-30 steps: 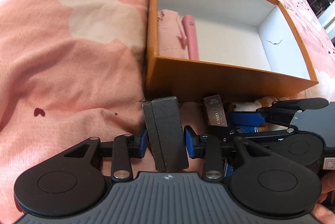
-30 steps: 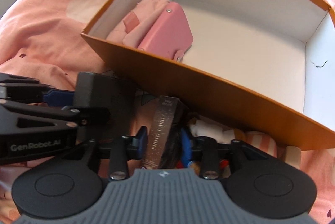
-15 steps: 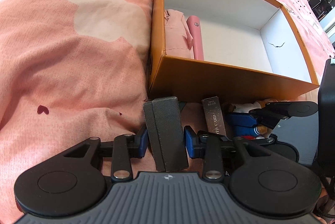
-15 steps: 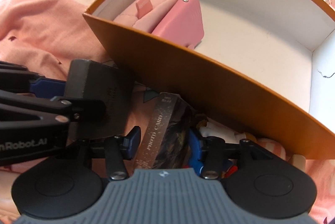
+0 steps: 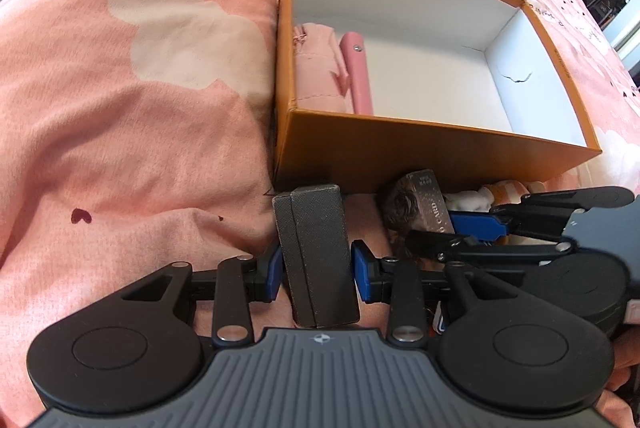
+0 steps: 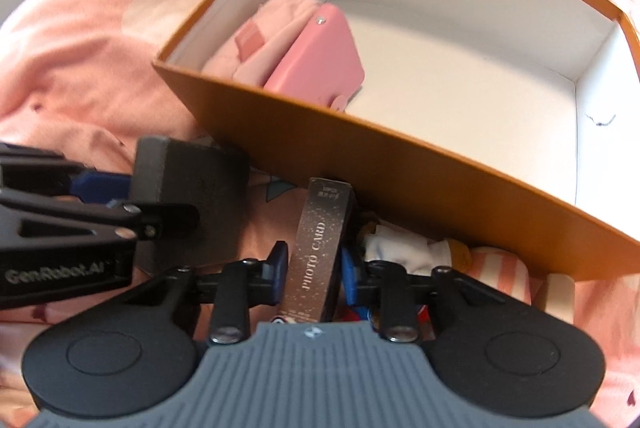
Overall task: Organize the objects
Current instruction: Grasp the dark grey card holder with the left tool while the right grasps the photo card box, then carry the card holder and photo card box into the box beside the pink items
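The right gripper (image 6: pixel 314 266) has just been closing, and now it pinches the brown photo card box (image 6: pixel 318 248). The left gripper (image 5: pixel 316 266) holds a gray case (image 5: pixel 316 252). Both wait just outside the orange box (image 5: pixel 420 152), ready to go in.

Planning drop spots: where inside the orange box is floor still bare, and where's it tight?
Bare: the white floor of the orange cardboard box, from the pink pouches in its left end to the right wall. Crowded: the strip of pink bedspread before the box's near wall, with both grippers, their boxes and a plush toy.
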Motion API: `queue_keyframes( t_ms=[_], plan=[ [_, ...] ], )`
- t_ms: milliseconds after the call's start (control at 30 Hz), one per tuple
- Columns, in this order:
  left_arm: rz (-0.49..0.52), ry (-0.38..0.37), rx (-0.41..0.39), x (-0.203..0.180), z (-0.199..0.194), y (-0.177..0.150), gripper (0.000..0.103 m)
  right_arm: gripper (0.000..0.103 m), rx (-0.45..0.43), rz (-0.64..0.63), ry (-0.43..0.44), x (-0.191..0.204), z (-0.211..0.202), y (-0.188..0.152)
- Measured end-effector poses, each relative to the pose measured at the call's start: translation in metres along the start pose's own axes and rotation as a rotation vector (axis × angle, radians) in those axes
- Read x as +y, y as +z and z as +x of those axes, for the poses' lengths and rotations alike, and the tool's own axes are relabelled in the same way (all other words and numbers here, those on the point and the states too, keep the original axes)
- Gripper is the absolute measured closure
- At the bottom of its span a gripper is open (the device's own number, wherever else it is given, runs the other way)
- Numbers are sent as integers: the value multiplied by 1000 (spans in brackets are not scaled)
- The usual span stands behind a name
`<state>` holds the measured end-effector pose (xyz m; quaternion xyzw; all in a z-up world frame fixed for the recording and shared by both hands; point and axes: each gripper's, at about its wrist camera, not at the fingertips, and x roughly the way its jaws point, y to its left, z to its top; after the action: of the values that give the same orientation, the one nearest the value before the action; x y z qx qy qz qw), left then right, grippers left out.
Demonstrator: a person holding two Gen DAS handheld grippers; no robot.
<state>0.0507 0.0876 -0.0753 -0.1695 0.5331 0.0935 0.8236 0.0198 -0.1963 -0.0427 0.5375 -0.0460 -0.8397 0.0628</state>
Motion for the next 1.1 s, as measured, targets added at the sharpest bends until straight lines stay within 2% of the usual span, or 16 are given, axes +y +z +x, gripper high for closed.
queue_keyframes(
  t_ms=[300,400,533,633,900,1100],
  plan=[
    [52,-41,-37,-14,-28,2,63,79,-104,18,67,-3,-50,-7],
    [72,-52,-62,-20,-38,3,63,79,-142,17,85,-32,-64,-6],
    [97,-69,-96,-28,-52,4,63,80,-192,20,104,-24,-74,-4],
    [118,-75,-131,-34,-65,5,63,80,-234,22,118,-33,-100,-7],
    [130,-119,-208,-47,-83,21,66,80,-337,36,98,-42,-137,-3],
    [155,-127,-270,-58,-87,41,66,80,-392,46,76,-49,-140,15]
  ],
)
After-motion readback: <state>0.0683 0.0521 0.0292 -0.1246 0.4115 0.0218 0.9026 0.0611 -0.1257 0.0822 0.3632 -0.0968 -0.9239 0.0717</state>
